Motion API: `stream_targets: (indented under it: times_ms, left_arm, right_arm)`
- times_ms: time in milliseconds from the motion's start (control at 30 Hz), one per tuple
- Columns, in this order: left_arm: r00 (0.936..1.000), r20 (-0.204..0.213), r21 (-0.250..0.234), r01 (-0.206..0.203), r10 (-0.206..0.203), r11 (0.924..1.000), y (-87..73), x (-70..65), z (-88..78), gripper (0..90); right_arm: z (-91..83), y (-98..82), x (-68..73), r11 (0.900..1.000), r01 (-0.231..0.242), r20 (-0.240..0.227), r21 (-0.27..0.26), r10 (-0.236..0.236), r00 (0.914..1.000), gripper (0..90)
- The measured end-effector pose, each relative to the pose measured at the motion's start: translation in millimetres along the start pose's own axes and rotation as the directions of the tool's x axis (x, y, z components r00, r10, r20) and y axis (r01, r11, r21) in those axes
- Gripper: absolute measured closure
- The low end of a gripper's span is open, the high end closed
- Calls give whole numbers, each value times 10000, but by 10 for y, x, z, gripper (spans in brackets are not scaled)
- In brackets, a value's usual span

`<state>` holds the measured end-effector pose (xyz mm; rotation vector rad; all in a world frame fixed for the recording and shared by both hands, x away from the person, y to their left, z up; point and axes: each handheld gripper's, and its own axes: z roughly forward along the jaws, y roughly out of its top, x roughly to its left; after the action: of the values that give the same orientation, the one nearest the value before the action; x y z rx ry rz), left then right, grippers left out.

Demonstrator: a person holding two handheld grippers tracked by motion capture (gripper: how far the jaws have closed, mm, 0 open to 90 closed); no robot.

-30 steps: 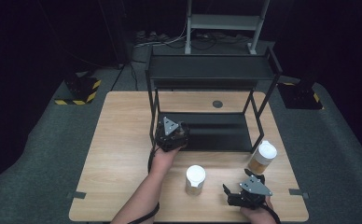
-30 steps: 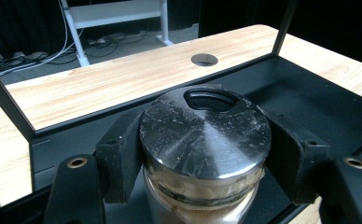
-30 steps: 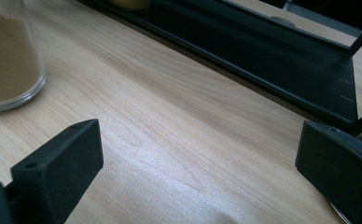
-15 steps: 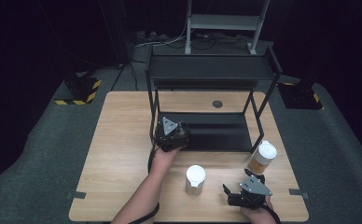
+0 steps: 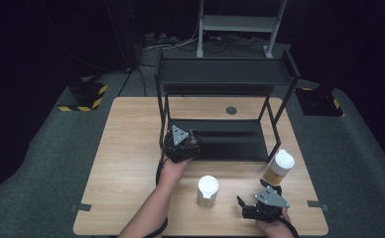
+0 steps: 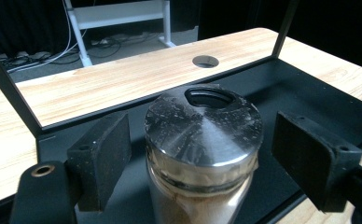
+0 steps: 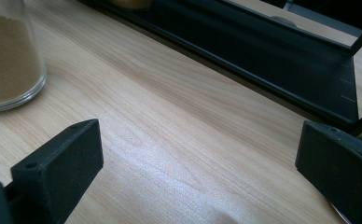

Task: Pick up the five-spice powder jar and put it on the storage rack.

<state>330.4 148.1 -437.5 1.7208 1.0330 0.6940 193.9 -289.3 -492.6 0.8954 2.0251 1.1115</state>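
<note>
1. Left gripper [image 6: 202,154] sits at the front left of the black rack's [image 5: 220,74] lower shelf [image 6: 309,98]. Its jaws have just been opening and now stand part-way apart, with a metal-capped jar [image 6: 202,135] between them; there is a gap on both sides and the pads [image 6: 100,158] are not pressing the glass.
2. The jar stands upright on the lower shelf near its front left corner, brown powder inside, cap with a pour hole on top. In the high view the left gripper [image 5: 180,144] covers it.
3. Judged step: release of a placed jar. To do it well, the person should open a bit wider so both pads clear the cap, which is broader than the glass.
4. Then draw straight back along the jaw line, toward the table's [image 5: 131,148] near edge, no sideways swing; a pad catching the cap could tip the jar.
5. Mind the rack's upright post [image 6: 6,88] just beside the left jaw on the way out.
6. Right gripper [image 5: 262,203] rests low over the table at the near right, jaws wide, nothing between them.
7. Two white-lidded jars stand on the table: one [image 5: 208,191] near the middle front, one [image 5: 280,166] by the rack's right front leg. Likely next in line; the near one sits closest to the right gripper.
</note>
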Motion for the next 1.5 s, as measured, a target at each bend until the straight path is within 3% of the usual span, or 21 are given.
stream_targets:
  times_ms: [333, 1500]
  left_arm:
    - [9999, 35, -220, -124, 125, 9997, -3, -17, -135, 200]
    - [9997, 175, -333, -185, 190, 9993, 24, 30, -415, 95]
  right_arm:
    - [1, 1, 1, 10000, 11, 1, 6, -11, 10000, 1]
    - [2, 1, 6, 10000, 37, 21, 6, -37, 10000, 1]
